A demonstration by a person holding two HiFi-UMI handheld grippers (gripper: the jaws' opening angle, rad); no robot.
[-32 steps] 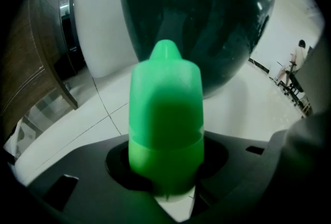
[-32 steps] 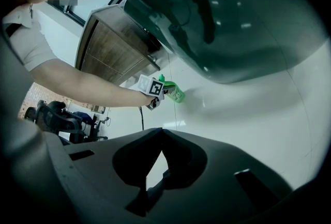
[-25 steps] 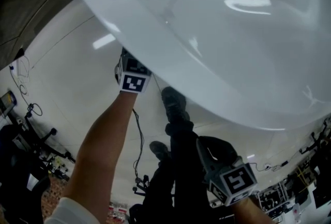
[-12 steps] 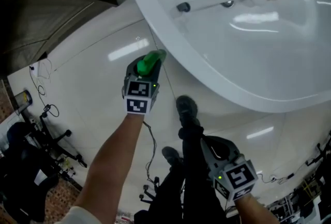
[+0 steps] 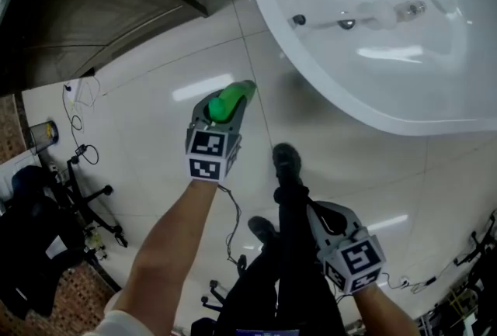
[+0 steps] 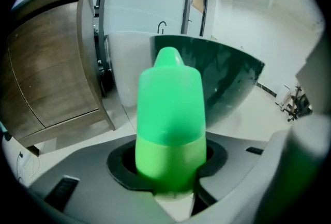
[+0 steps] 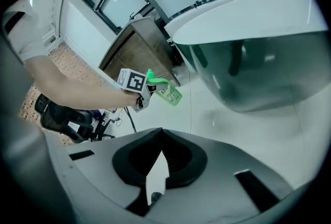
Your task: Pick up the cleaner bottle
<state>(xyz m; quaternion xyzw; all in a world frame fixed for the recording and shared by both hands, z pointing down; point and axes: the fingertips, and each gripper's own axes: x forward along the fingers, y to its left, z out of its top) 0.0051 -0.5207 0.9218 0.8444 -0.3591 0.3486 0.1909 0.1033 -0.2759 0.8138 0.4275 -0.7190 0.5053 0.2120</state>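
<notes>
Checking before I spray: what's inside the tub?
Small metal fittings on the tub wall, otherwise bare white surface. Its right part runs out of frame, so that stays unseen.

The left gripper (image 5: pixel 227 111) and right gripper (image 5: pixel 307 209) each had a grey moulded shell, with black pads lining the fingers (image 7: pixel 217 187). Behind the fingers of each sat a white marker cube (image 5: pixel 208 156) printed with black square codes. A thin black cable (image 5: pixel 231 230) hung from the left unit's rear. The person wore a white short sleeve (image 7: pixel 23 36), dark trousers (image 5: pixel 299 288) and dark shoes (image 5: pixel 286 160).
</notes>
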